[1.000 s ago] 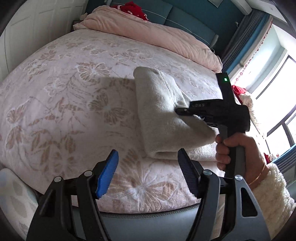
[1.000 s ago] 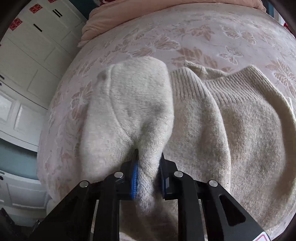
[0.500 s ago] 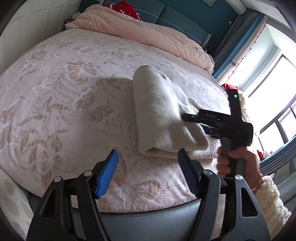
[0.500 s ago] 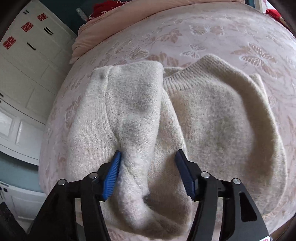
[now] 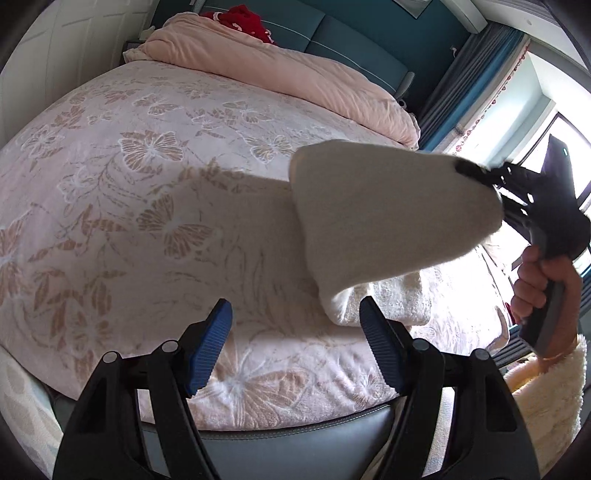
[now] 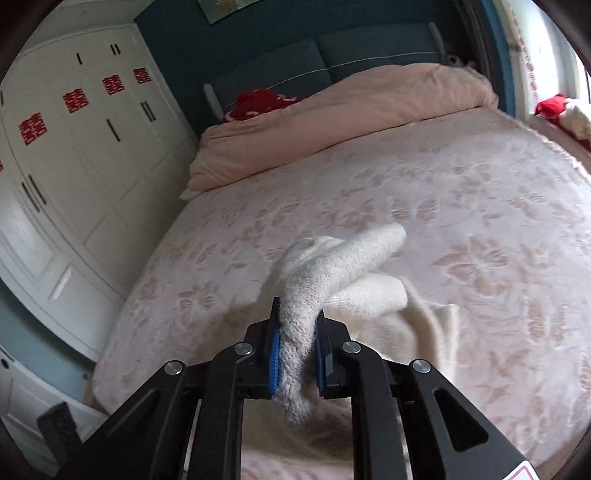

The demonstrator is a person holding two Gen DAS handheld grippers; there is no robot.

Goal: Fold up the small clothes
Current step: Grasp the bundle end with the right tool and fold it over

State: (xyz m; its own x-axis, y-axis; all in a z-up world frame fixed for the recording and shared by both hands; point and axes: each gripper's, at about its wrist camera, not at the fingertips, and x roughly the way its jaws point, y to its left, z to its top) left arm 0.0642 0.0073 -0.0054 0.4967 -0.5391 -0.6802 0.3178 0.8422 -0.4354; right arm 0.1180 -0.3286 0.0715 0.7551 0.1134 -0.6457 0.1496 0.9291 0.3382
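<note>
A cream knit sweater (image 5: pixel 384 225) lies partly folded on the pink butterfly bedspread (image 5: pixel 147 206). My right gripper (image 6: pixel 297 354) is shut on a thick fold of the sweater (image 6: pixel 332 273) and holds that part lifted above the bed, while the rest hangs down to the spread. In the left wrist view the right gripper (image 5: pixel 476 173) sits at the upper right with the cloth pulled up to it. My left gripper (image 5: pixel 295 343) is open and empty, low at the bed's near edge, just left of the sweater's lower end.
A rolled pink duvet (image 5: pixel 280 70) lies along the teal headboard (image 6: pixel 369 51), with a red item (image 5: pixel 240 18) on it. White wardrobes (image 6: pixel 74 147) stand left of the bed. A window (image 5: pixel 554 147) is at the right. The grey bed frame edge (image 5: pixel 295 435) runs below my left gripper.
My right gripper opened briefly, then shut on the sweater fold again and lifted it up off the bed. My left gripper stayed open near the bed edge.
</note>
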